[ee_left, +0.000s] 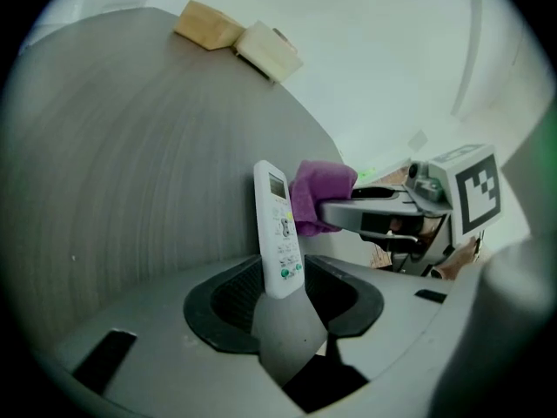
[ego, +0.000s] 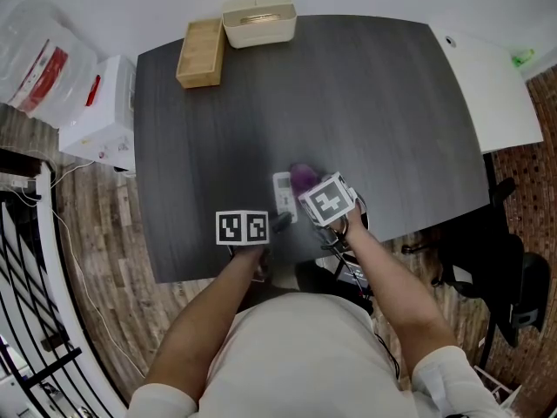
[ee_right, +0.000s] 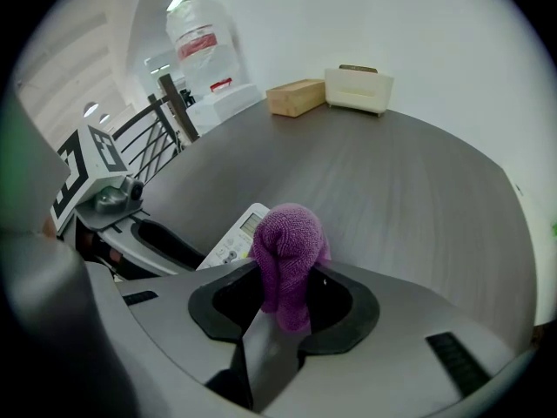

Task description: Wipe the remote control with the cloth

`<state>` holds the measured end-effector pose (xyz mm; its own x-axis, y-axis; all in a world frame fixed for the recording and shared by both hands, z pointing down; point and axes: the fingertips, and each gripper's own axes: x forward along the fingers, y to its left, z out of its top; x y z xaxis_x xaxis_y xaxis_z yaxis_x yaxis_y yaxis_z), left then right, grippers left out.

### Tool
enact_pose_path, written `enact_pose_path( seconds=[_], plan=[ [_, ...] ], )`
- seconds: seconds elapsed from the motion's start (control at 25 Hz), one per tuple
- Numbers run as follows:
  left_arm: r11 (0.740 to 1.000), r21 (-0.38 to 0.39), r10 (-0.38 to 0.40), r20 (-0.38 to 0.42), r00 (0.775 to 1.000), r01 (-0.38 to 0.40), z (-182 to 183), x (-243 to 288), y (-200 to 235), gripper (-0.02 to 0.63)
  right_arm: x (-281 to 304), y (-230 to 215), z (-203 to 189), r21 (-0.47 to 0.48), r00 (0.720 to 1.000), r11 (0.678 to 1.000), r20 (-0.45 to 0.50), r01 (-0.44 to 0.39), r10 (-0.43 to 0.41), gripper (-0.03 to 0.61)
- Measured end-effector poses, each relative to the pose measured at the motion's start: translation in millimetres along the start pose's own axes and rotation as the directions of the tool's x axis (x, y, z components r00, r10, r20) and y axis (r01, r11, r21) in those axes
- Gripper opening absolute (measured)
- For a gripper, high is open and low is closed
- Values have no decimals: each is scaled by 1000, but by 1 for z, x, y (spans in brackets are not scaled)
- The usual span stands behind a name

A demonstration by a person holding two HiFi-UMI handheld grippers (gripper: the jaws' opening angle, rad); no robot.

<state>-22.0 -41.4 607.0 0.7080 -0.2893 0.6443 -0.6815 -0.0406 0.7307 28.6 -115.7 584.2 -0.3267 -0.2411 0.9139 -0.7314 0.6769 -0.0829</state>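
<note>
Remote control (ee_left: 277,233), white: lower end clamped in L gripper (ee_left: 280,299) jaws. Cloth (ee_right: 287,259), purple: bunched, gripped in R gripper (ee_right: 283,307) jaws, just beside remote, over dark worktop (ego: 365,103).

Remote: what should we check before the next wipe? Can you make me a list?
1. Left gripper grips the remote by its lower end: ok.
2. Right gripper grips the cloth: ok.
3. Cloth is beside the remote's screen end: ok.
4. Cloth presses on the remote: cannot tell.
5. Remote's button side faces up: ok.
6. Wooden box and cream box stand far off, at the table's back edge: ok.
</note>
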Motion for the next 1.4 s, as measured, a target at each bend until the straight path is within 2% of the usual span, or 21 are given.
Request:
enact_pose_path(
  seconds=[0.24, 0.4, 0.56, 0.68, 0.8, 0.96, 1.16, 1.28, 1.4],
  plan=[
    [999, 46, -25, -27, 999, 27, 5, -18, 8, 149, -4, -3, -2, -11, 1000, 1000, -7, 8, -8, 124],
    [996, 88, 27, 25, 999, -29, 50, -28, 27, 147, -14, 6, 1, -21, 1000, 1000, -1, -19, 19, 124],
    [983, 165, 81, 7, 997, -81, 87, -15, 33, 147, -19, 25, 14, -49, 998, 996, -5, -70, 69, 124],
    [973, 205, 113, -21, 993, -106, 96, -3, 34, 147, -11, 44, 16, -104, 992, 987, -56, -119, 114, 124],
    [968, 224, 122, -42, 992, -109, 97, 7, 32, 147, 1, 52, 2, -140, 984, 982, -144, -124, 104, 124],
    [974, 201, 121, -50, 991, -108, 97, 10, 30, 143, 3, 54, -6, -155, 980, 981, -174, -119, 92, 124],
    [988, 113, 112, -27, 993, -108, 94, 9, 32, 129, -3, 72, -16, -254, 976, 958, -205, -130, 78, 124],
    [988, 109, 110, -25, 994, -106, 93, 9, 32, 126, -6, 83, -23, -306, 971, 941, -229, -145, 75, 124],
    [986, 124, 115, -31, 993, -110, 92, 10, 31, 126, -8, 91, -29, -319, 964, 933, -249, -168, 88, 124]
  ],
)
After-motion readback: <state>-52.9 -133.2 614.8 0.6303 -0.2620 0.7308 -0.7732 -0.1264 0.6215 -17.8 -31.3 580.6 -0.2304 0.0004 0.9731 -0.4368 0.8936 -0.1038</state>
